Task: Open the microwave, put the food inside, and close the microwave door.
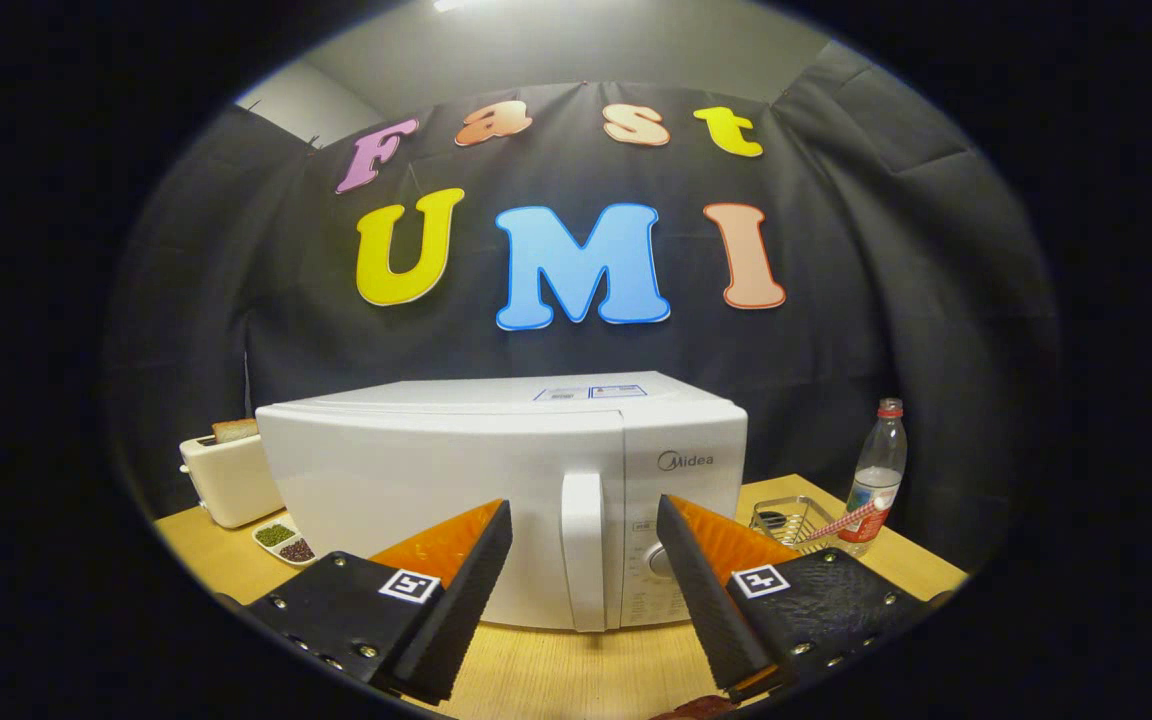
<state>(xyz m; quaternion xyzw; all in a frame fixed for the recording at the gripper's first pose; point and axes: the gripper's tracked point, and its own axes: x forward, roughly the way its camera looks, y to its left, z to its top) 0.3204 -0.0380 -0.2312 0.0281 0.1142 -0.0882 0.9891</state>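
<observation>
Jaws of the gripper [584, 520] are standing wide apart, gripping nothing, flanking the vertical door handle [583, 550] just ahead. Nothing is blocking the path to it. White microwave [456, 480] is sitting on the wooden table [576, 670], door shut, front facing the jaws, long axis running left-right. Control knob [658, 560] is sitting right of the handle. Left of it: toaster [226, 478] with bread, small dish of beans [284, 541]. Right: wire basket [791, 520], striped straw [841, 522], water bottle [876, 475].

Glossy plastic microwave [456, 490], matt wooden table [576, 670]
</observation>
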